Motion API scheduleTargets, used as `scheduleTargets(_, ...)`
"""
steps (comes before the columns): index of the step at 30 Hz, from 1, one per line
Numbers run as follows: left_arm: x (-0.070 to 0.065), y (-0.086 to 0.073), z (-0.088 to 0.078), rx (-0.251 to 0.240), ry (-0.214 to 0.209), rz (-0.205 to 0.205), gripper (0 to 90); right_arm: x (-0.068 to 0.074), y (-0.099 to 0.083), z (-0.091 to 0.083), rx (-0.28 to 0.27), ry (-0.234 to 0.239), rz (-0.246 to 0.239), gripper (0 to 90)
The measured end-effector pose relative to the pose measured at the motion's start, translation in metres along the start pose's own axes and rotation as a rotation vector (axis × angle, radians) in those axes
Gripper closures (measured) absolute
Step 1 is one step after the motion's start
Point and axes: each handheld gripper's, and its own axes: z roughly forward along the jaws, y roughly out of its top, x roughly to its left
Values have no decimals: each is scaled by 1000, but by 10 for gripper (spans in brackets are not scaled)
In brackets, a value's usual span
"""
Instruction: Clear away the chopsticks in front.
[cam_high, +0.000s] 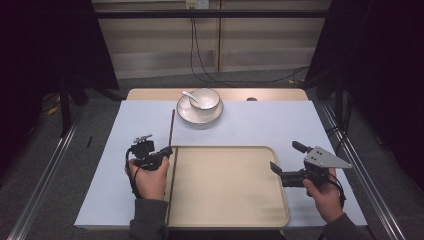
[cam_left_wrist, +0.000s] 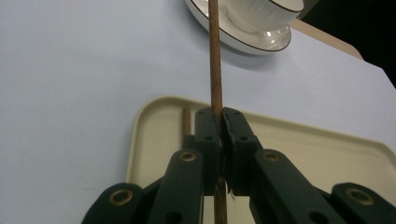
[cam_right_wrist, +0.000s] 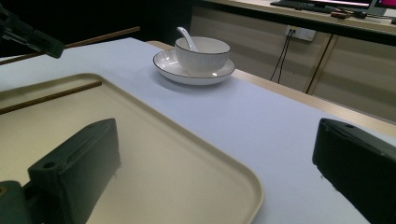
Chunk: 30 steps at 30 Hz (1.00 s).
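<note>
My left gripper (cam_high: 168, 150) is shut on a thin brown chopstick (cam_high: 172, 127) at the tray's far left corner. In the left gripper view the pads (cam_left_wrist: 211, 126) clamp that chopstick (cam_left_wrist: 215, 65), which points toward the plate. A second chopstick (cam_high: 172, 185) lies inside the beige tray (cam_high: 235, 215) along its left rim, and its tip (cam_left_wrist: 186, 120) shows just left of the jaws. My right gripper (cam_high: 286, 157) stands open at the tray's right edge with nothing between its fingers (cam_right_wrist: 77, 170). From there the held chopstick (cam_right_wrist: 95, 37) and the one lying in the tray (cam_right_wrist: 51, 97) are at far left.
A white bowl (cam_high: 203, 98) with a white spoon (cam_high: 190, 95) sits on a white plate (cam_high: 186, 114) at the back centre of the pale blue mat (cam_high: 280, 125). Cables hang on the wall behind the table. Metal rails run along both sides.
</note>
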Motion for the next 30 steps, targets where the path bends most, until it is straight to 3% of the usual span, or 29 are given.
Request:
scheduleTargets(14, 2, -24, -17, 5, -13, -7, 855, 0, 0, 0, -1, -1, 2, 3)
scheduleTargets(18, 5, -34, -24, 8, -6, -7, 854, 1, 0, 0, 1, 4, 1, 3)
scheduleTargets(19, 6, -36, -24, 6, -7, -22, 854, 1, 0, 0, 0, 6, 0, 3)
scheduleTargets(22, 8, -40, -26, 9, 8, -9, 855, 1, 1, 0, 0, 5, -2, 3)
scheduleTargets(24, 10, -48, -29, 19, -1, -30, 854, 1, 1, 0, 0, 5, -4, 3)
scheduleTargets(30, 13, -58, -36, 23, 5, -19, 854, 2, 1, 0, 1, 3, -7, 3)
